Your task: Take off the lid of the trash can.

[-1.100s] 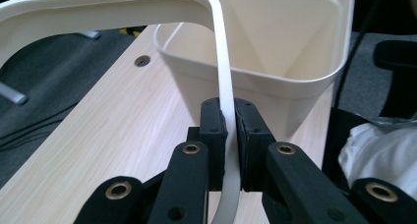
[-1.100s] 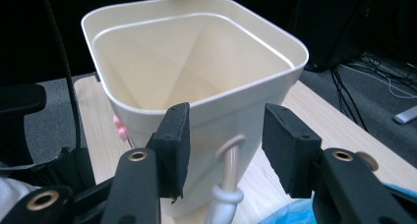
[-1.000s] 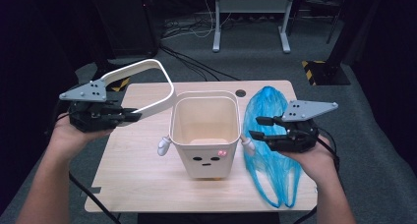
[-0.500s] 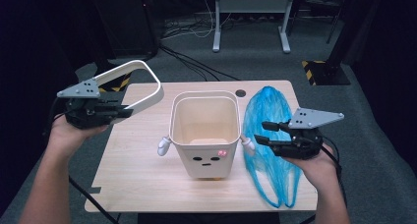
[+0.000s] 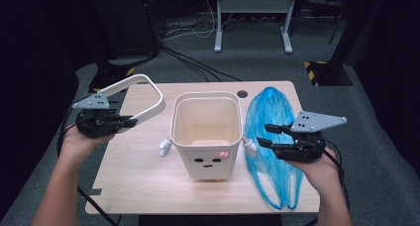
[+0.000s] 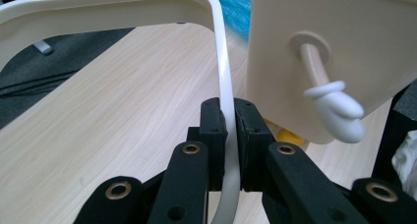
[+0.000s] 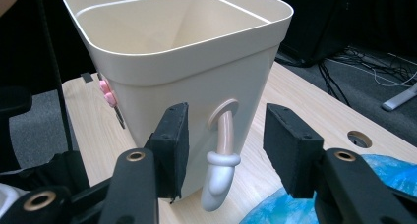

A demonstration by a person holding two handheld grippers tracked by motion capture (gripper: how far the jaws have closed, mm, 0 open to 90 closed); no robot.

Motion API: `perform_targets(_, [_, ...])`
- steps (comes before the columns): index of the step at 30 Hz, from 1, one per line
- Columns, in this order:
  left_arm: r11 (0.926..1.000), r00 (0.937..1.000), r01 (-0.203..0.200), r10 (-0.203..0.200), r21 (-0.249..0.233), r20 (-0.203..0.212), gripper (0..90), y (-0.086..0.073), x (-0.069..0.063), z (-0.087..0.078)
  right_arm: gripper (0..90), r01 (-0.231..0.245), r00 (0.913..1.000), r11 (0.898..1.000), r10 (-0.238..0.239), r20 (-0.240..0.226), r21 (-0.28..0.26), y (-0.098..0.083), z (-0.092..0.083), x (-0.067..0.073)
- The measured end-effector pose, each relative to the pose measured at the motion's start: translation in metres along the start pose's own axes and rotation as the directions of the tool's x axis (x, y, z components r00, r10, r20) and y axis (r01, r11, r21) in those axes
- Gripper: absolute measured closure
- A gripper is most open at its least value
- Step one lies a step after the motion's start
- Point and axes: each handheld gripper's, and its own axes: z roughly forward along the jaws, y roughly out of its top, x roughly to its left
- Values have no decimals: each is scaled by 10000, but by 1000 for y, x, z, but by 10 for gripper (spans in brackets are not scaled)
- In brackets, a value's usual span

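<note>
- Left gripper [image 5: 130, 121] is pressed together on the thin cream plastic rim ring [image 5: 143, 97], a rounded-rectangle loop; in the left gripper view its two black jaws pinch the strip of the ring [image 6: 222, 81] between their pads.
- That ring is held tilted above the left edge of the pale wooden bench [image 5: 143, 176], its far end raised higher than the pinched near end.
- Right gripper [image 5: 264, 137] is spread, pinching nothing; it hovers over the right side of the bench, above the crumpled blue plastic bag [image 5: 270, 117].
- From the right gripper view, the spread jaws frame the small cream-and-white arm-shaped peg [image 7: 220, 172] that sticks out of the bin's side wall; the pads are apart from it.
- Cream plastic waste bin [image 5: 205, 134], square-mouthed with rounded corners and a little face printed on its near wall, stands upright at the middle of the bench, between the two grippers.
- The blue bag lies flat along the right edge of the bench, just beside the bin, reaching from the far right corner toward the near right corner.
</note>
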Motion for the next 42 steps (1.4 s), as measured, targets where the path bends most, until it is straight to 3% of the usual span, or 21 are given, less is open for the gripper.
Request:
perform_targets(9, [9992, 9991, 375, -373, 95, -209, 834, -30, 7, 24, 516, 16, 10000, 10000, -17, 51, 40, -1, 1, 1])
perform_targets(22, [9967, 9970, 757, -752, 295, -202, 833, -65, 15, 52, 514, -121, 9998, 9999, 121, 162, 40, -5, 1, -3])
perform_targets(29, [9964, 9972, 743, -738, 397, -142, 833, -84, 17, 66, 514, -130, 9997, 9999, 128, 211, 86, -5, 2, -3])
perform_targets(37, [9923, 9932, 1162, -1158, 434, -119, 832, -105, 20, 79, 514, -113, 9996, 9999, 109, 259, 125, -6, 3, -3])
perform_targets(42, [9906, 9926, 1218, -1216, 623, -63, 831, -116, 20, 89, 514, -124, 9995, 9999, 121, 285, 103, -6, 2, -2])
